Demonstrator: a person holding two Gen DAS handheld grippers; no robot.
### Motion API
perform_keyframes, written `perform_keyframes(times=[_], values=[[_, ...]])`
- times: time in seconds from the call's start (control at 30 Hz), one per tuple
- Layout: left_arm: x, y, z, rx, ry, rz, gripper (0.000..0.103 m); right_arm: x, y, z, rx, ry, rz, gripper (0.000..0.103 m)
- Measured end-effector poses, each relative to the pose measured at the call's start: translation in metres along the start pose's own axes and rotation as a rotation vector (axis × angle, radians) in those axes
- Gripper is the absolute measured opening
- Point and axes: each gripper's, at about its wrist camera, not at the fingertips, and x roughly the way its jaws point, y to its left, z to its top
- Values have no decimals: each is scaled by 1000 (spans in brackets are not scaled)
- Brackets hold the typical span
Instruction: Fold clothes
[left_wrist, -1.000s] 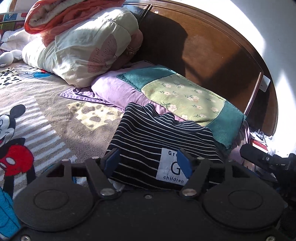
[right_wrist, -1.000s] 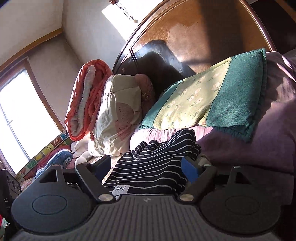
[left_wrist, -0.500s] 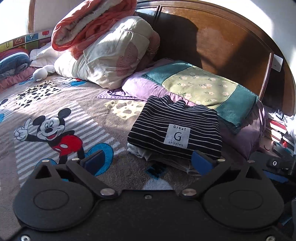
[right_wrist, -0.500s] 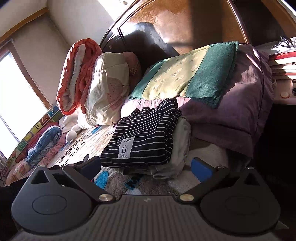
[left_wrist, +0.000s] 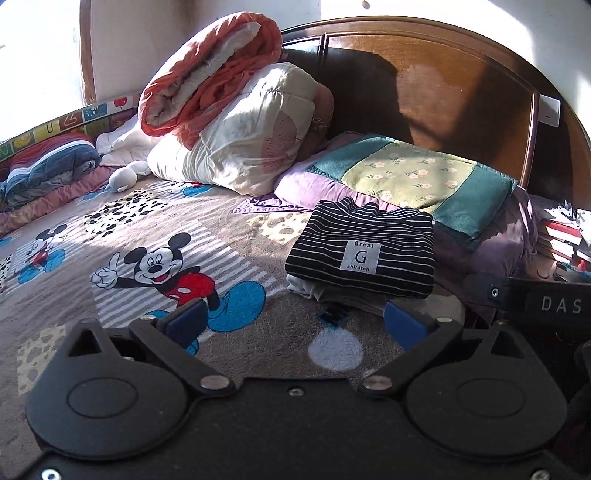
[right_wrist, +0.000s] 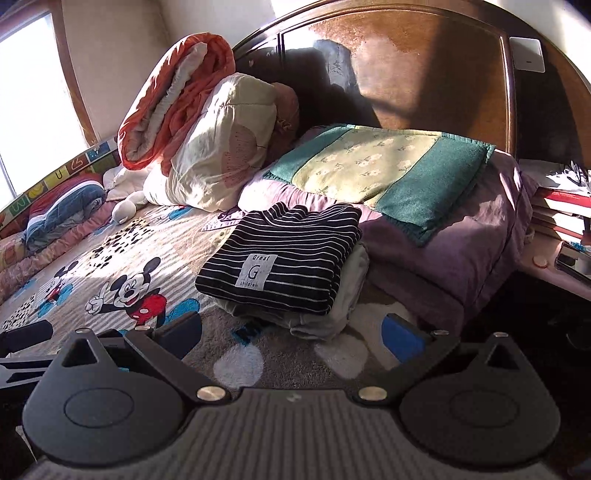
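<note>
Both tongs (left_wrist: 293, 323) (right_wrist: 291, 334) now back from folded striped shirt (left_wrist: 364, 247), jaws wide.

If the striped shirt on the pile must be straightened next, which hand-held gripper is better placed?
Probably the right hand-held gripper: the striped shirt sits centred ahead of its open jaws. From the left hand-held gripper, also open, the shirt lies off to the right.

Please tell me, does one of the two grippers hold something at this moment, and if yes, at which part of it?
Nothing is held. The left gripper and right gripper are open and empty; the folded striped shirt lies free on a pale garment.
</note>
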Motion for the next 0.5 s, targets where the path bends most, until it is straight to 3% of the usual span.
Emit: perform_keyframes(times=[0.5], values=[[-20,-2,-10,-35,-13,6,103,-21,5,-7,-52,17,-24,103]])
